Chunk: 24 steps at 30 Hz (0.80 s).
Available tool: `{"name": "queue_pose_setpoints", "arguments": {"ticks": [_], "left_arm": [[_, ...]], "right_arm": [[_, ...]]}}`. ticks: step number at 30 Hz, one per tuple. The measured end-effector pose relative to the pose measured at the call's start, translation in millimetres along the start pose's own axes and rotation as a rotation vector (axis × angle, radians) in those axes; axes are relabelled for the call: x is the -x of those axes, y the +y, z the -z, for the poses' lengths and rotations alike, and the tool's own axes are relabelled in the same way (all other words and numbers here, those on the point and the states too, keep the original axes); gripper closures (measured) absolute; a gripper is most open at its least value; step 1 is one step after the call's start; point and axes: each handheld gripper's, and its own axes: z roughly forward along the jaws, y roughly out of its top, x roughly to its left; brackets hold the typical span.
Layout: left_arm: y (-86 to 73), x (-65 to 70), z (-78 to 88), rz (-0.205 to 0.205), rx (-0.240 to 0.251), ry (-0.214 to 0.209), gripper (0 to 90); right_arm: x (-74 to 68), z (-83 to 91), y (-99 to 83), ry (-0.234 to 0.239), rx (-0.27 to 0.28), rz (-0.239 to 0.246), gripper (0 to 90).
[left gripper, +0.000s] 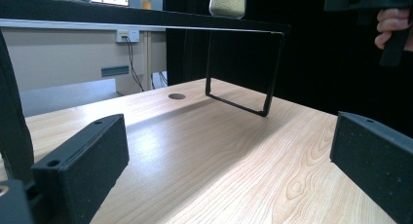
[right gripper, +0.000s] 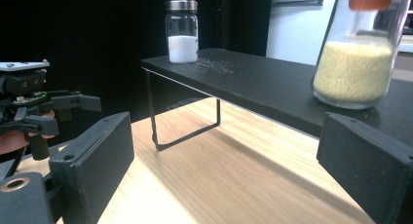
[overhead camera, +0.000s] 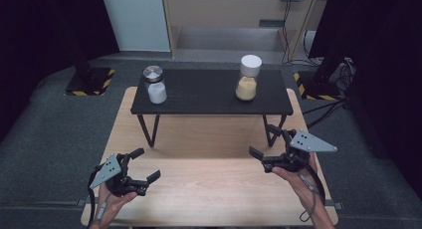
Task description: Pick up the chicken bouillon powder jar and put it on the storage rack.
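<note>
A light wooden table (overhead camera: 209, 189) lay in front of me, on grey carpet. On its far half stood a low black shelf (overhead camera: 211, 92) on thin black wire legs, its top raised well above the wood.

I held my left gripper (overhead camera: 141, 165) over the near left part of the table, its jaws spread wide with nothing between them. In the left gripper view the wood grain ran bare between the two black pads (left gripper: 80, 170). My right gripper (overhead camera: 265, 142) hung over the near right part, just in front of the shelf's right leg, jaws also wide apart and holding nothing.

Two jars stood upright on the shelf, well apart. The one toward the right end, a jar of yellow grains (overhead camera: 247, 78) with a white cap, sat close ahead of my right gripper in its own view (right gripper: 358, 53). The one at the left end, a jar of white powder (overhead camera: 155, 84) with a metal lid, stood farther off.
</note>
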Motion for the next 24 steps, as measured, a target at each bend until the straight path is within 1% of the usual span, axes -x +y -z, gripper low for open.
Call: {"name": "queue_pose_setpoints", "arguments": {"ticks": [1, 8, 12, 16, 17, 19, 21, 24], "left_arm": [[-0.1, 0.0, 0.0, 0.0, 0.0, 0.001, 0.0], [-0.2, -0.4, 0.0, 0.001, 0.0, 0.002, 0.0], [-0.3, -0.3, 0.2, 0.001, 0.002, 0.002, 0.0], [0.3, -0.6, -0.9, -0.002, -0.006, -0.001, 0.0], [0.3, -0.4, -0.8, -0.004, -0.003, -0.002, 0.0], [0.3, -0.4, -0.6, -0.004, -0.002, -0.002, 0.0], [0.2, -0.4, -0.3, -0.003, -0.001, 0.0, 0.0], [0.1, -0.4, 0.6, -0.001, 0.003, 0.001, 0.0]], "right_arm": [[-2.9, -1.7, -7.3, -0.009, -0.003, 0.002, 6.7], [-8.0, -8.2, -29.9, -0.025, -0.01, -0.009, 6.9], [-8.9, -9.5, -34.2, -0.038, -0.021, 0.006, 6.9], [-9.4, -9.7, -38.0, -0.046, -0.029, 0.01, 6.9], [-11.2, -9.1, -39.2, -0.059, -0.035, 0.023, 6.8], [-12.6, -8.3, -42.3, -0.07, -0.033, 0.024, 6.8], [-14.3, -7.7, -44.3, -0.089, -0.043, 0.034, 6.5], [-15.5, -5.2, -49.6, -0.12, -0.037, 0.029, 6.2]]}}
